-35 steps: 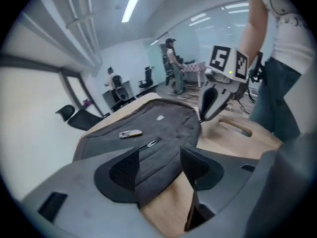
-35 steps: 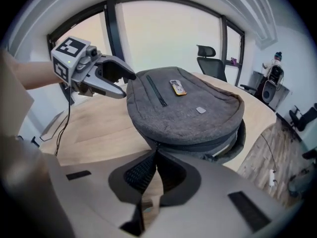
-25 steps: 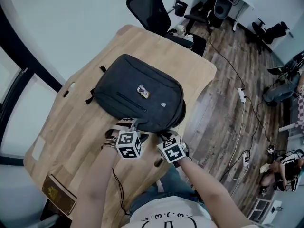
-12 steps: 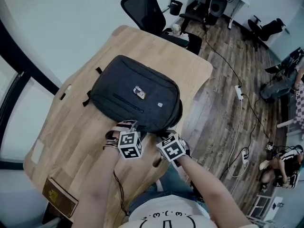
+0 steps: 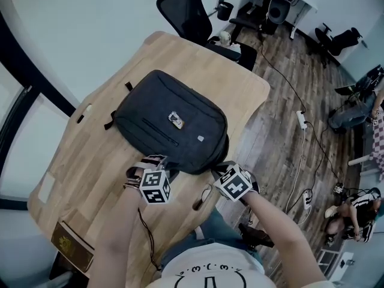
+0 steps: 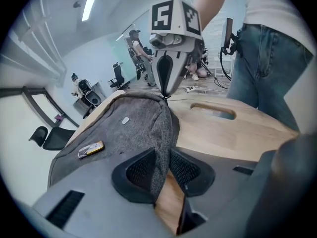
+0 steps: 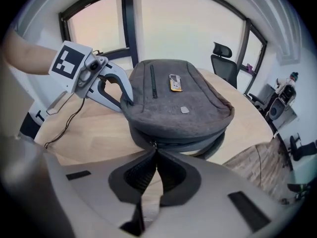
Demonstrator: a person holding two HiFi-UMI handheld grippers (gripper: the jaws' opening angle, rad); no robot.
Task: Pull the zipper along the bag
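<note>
Two grippers work the near edge of the dark grey fabric backpack (image 5: 171, 122), which lies flat on the light wooden table (image 5: 234, 77). The left gripper (image 6: 162, 168) has just been closing its jaws and pinches a fold of the bag's fabric between them, seemingly to anchor the bag against the pull. The right gripper (image 7: 152, 155), its jaws also just brought together, nips the small metal zipper pull (image 7: 150, 144) at the bag's side seam, placed to draw it along.
</note>
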